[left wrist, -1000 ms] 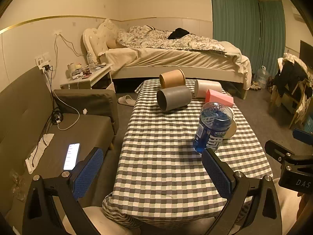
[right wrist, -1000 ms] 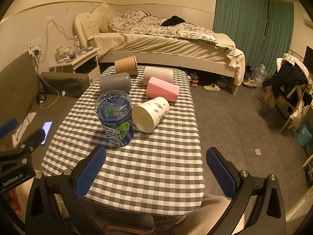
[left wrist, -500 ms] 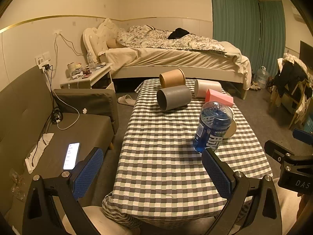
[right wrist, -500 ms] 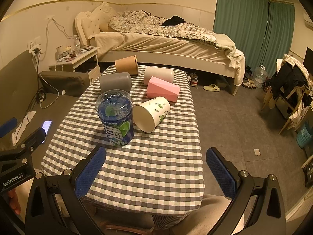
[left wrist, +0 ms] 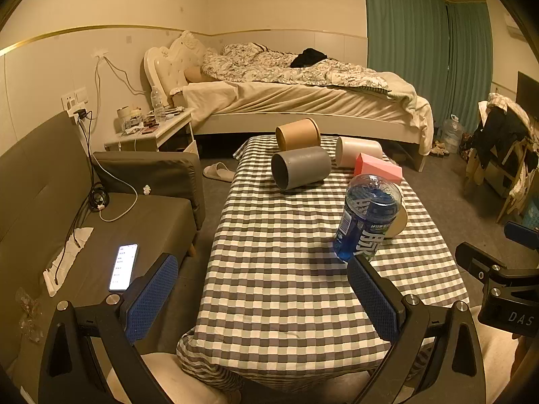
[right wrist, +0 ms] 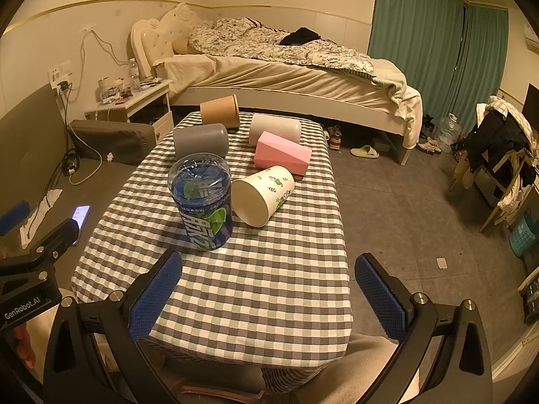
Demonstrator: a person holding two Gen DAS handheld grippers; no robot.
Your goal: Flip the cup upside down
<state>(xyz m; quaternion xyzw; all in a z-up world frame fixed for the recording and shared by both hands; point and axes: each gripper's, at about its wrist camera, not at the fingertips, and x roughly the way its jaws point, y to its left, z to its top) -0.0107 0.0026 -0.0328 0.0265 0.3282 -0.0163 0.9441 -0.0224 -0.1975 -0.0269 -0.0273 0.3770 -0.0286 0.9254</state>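
Observation:
A white paper cup with green leaf print (right wrist: 263, 194) lies on its side on the checked tablecloth (right wrist: 256, 279), mouth toward me, just right of an upright blue plastic jar (right wrist: 203, 202). In the left wrist view the jar (left wrist: 368, 219) hides most of the cup (left wrist: 399, 224). My right gripper (right wrist: 268, 294) is open and empty above the table's near edge. My left gripper (left wrist: 261, 298) is open and empty over the near left part of the table.
A grey cup (right wrist: 199, 140), a brown cup (right wrist: 220, 111), a white cup (right wrist: 275, 128) and a pink block (right wrist: 282, 155) lie at the table's far end. A dark sofa with a lit phone (left wrist: 123, 266) stands left. A bed (left wrist: 303, 101) is behind.

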